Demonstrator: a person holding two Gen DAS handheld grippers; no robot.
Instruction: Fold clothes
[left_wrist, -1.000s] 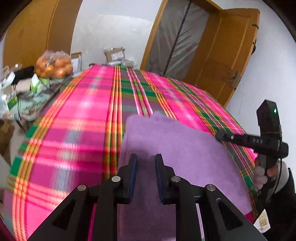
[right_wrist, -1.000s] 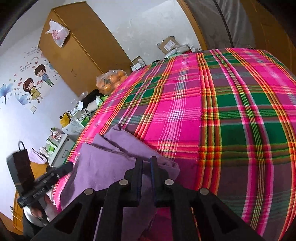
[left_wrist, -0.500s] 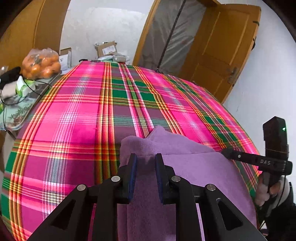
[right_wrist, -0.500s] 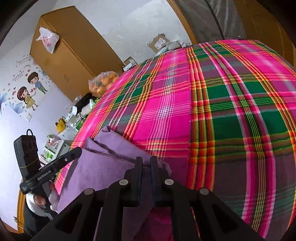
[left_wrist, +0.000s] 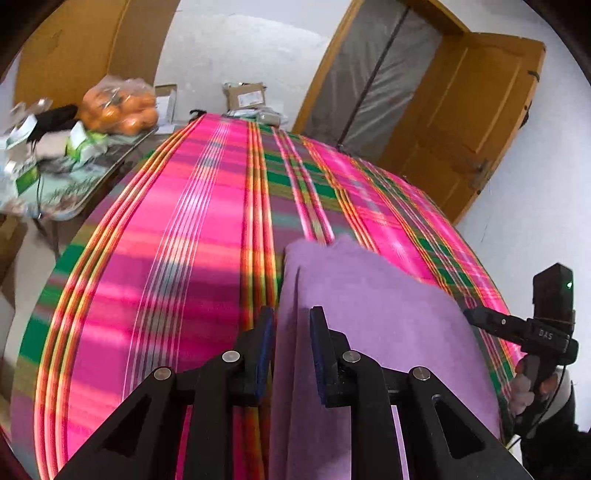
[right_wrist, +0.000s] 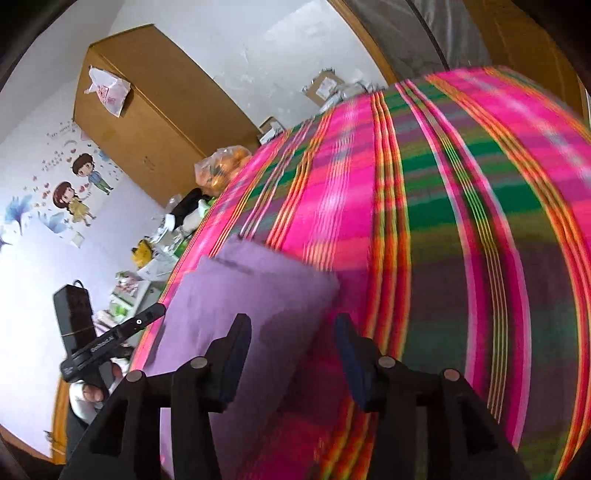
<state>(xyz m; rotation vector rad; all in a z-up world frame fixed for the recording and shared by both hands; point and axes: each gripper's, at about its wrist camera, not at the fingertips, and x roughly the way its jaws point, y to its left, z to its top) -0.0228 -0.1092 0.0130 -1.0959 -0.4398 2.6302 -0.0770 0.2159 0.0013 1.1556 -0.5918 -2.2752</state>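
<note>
— Pink plaid bedspread fills both views, blurred. What are the tools doing?

— From the left wrist, the left gripper has its jaws close together, with a fold of the purple cloth running between them; whether the pads actually press it, I cannot tell. The right gripper has its jaws opening, wide apart, the cloth's corner beneath them and touching neither pad.

— And the cloth itself?

— It lies flat at the bedspread's near edge. Beyond it, a bag of oranges sits on a cluttered side table, with an open wooden door at the far end.
</note>
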